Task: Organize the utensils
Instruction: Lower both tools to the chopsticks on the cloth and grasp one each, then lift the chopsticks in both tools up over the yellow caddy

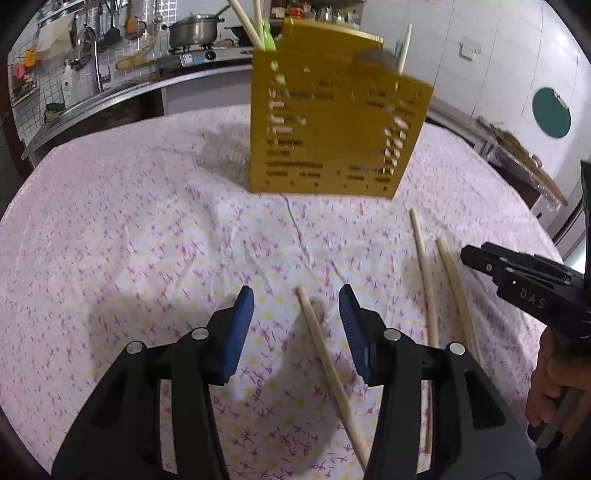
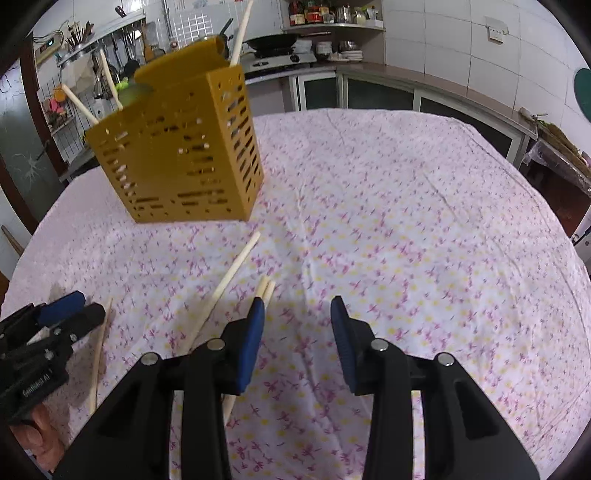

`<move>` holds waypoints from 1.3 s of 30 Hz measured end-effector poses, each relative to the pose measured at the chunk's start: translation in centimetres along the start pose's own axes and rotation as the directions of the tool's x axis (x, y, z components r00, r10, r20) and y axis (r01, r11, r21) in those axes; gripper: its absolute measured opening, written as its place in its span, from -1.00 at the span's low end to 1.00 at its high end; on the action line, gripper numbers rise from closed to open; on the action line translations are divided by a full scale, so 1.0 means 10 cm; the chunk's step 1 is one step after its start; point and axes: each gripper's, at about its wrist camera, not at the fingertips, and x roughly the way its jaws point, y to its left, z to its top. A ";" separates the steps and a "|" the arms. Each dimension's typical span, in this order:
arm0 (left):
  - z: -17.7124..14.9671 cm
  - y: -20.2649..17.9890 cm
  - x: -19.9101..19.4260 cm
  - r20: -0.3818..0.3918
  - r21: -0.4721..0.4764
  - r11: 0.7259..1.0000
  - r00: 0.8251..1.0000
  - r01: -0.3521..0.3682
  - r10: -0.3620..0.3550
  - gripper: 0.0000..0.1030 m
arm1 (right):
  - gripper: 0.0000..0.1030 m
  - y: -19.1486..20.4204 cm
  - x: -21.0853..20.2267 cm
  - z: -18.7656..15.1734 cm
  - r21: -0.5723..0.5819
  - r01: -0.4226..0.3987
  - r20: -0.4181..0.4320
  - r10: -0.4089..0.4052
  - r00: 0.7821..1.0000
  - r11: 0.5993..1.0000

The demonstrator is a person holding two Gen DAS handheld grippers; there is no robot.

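Observation:
A yellow slotted utensil holder [image 1: 332,125] [image 2: 181,155] stands on the flowered tablecloth with several chopsticks and a green item sticking out of it. One loose chopstick [image 1: 325,354] lies on the cloth between the blue pads of my left gripper [image 1: 295,299], which is open and not touching it. Two more chopsticks [image 1: 426,280] [image 1: 456,291] lie to its right. My right gripper [image 2: 298,308] is open with only cloth between its fingers. A pair of chopstick tips [image 2: 267,288] lies against the outer side of its left finger, and a longer chopstick [image 2: 232,273] lies beyond.
Each gripper shows in the other's view: the right gripper [image 1: 476,258] with a hand [image 1: 550,376], the left gripper [image 2: 86,306] over a chopstick [image 2: 99,350]. Behind the table [image 2: 424,192] run a kitchen counter, a sink [image 1: 96,92] and a stove with a pot [image 1: 192,31].

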 end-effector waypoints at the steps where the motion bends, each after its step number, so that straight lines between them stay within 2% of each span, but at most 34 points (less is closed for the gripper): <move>1: -0.01 -0.03 0.02 -0.009 0.003 1.000 1.000 0.000 0.000 -0.09 | -0.27 0.02 0.02 -0.01 -0.010 0.008 -0.005 -0.008 1.000 1.000; 8: -0.01 -0.09 0.13 -0.032 0.039 0.999 0.999 -0.028 0.029 -0.13 | -0.20 0.15 0.16 0.06 -0.049 0.063 -0.025 -0.065 0.998 0.997; 10: 0.02 -0.06 0.16 -0.038 0.049 0.998 0.998 -0.040 0.042 -0.14 | -0.21 0.23 0.16 0.06 -0.092 0.095 -0.023 -0.097 0.995 0.991; 13: 0.04 -0.04 0.17 -0.043 0.055 0.998 0.998 -0.034 0.036 -0.14 | -0.23 0.21 0.14 0.05 -0.092 0.075 -0.035 -0.079 0.996 0.993; 17: 0.06 -0.05 0.17 -0.047 0.037 0.999 0.998 -0.028 0.030 -0.19 | -0.74 0.36 0.16 0.07 -0.146 0.059 -0.059 -0.069 0.996 0.987; 20: 0.09 -0.13 0.21 -0.047 0.062 0.997 0.998 -0.036 0.039 -0.19 | -0.80 0.38 0.21 0.14 -0.137 0.036 -0.078 -0.047 0.996 0.990; 22: 0.11 -0.11 0.21 -0.046 0.053 0.998 0.999 -0.026 0.029 -0.39 | -0.83 0.32 0.19 0.17 -0.114 -0.001 -0.095 -0.010 0.995 0.993; 23: 0.11 -0.09 0.20 -0.047 0.046 0.999 0.999 -0.018 0.020 -0.66 | -0.87 0.28 0.16 0.17 -0.098 -0.029 -0.103 0.019 0.994 0.995; 24: 0.12 -0.03 0.19 -0.050 0.025 1.000 0.999 0.008 -0.006 -0.81 | -0.89 0.24 0.13 0.17 -0.089 -0.041 -0.104 0.032 0.994 0.995; 27: 0.15 0.07 0.14 -0.054 0.004 0.999 0.997 0.049 -0.049 -0.83 | -0.89 0.08 0.03 0.15 -0.078 -0.052 -0.093 0.045 0.995 0.996; 30: 0.23 0.16 0.09 -0.051 0.051 0.998 0.998 0.023 -0.021 -0.93 | -0.89 -0.14 0.03 0.17 -0.074 -0.020 -0.097 0.013 0.995 0.997; 32: 0.30 0.28 0.11 -0.077 0.072 0.997 0.997 0.016 -0.010 -0.94 | -0.89 -0.25 0.06 0.17 -0.071 -0.028 -0.109 0.020 0.994 0.997; 34: 0.35 0.38 0.12 -0.077 0.074 0.997 0.997 -0.013 0.018 -0.94 | -0.89 -0.26 0.11 0.16 -0.088 -0.034 -0.129 0.023 0.991 0.995; 39: 0.33 0.46 0.23 -0.117 0.072 0.997 0.993 -0.023 0.032 -0.93 | -0.87 -0.18 0.16 0.20 -0.124 -0.014 -0.155 -0.005 0.988 0.992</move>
